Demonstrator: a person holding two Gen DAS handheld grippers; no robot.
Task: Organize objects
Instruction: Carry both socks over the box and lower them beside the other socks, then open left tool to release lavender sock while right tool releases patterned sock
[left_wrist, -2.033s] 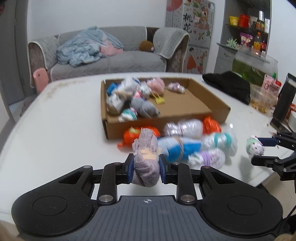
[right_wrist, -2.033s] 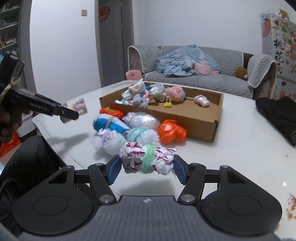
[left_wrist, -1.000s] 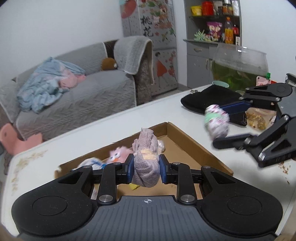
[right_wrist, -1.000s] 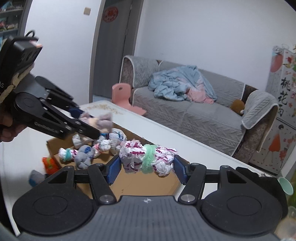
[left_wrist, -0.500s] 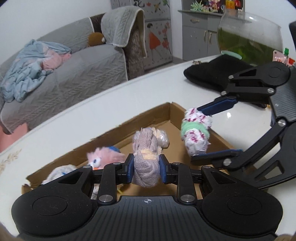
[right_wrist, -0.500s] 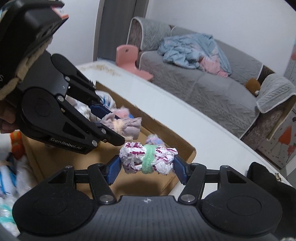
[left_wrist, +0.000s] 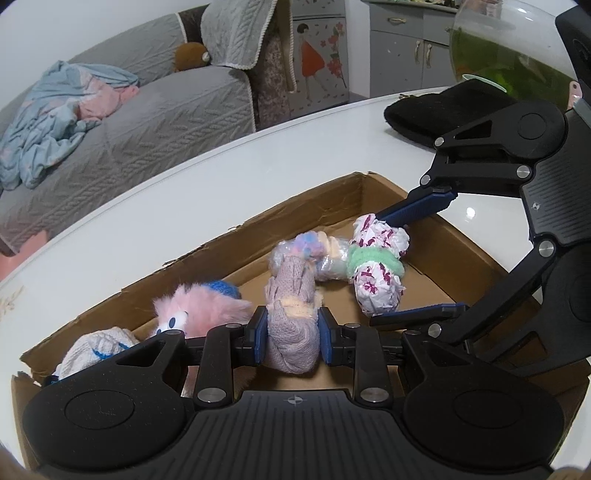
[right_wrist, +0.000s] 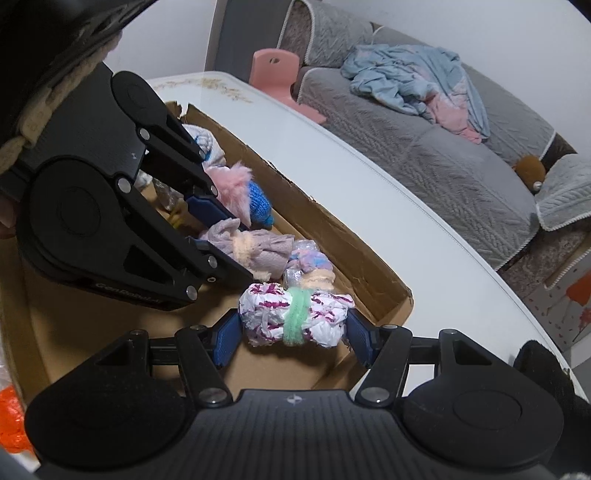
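Bundles ride in both grips over the cardboard box (left_wrist: 332, 195) on the table (left_wrist: 147, 221) — my left hand-held gripper (left_wrist: 291, 330) clamps the lilac knit bundle (left_wrist: 293, 314), my right hand-held gripper (right_wrist: 293, 334) the white-and-magenta bundle (right_wrist: 295, 314). Placing step, I judge — next, lower and spread the jaws clear of the pink plush (left_wrist: 199, 306).

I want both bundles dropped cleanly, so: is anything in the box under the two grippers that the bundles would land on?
Partly. A clear-wrapped pastel bundle lies on the cardboard box floor between the lilac knit bundle in the left gripper and the white-and-magenta bundle in the right gripper. Bare cardboard shows beneath the right one.
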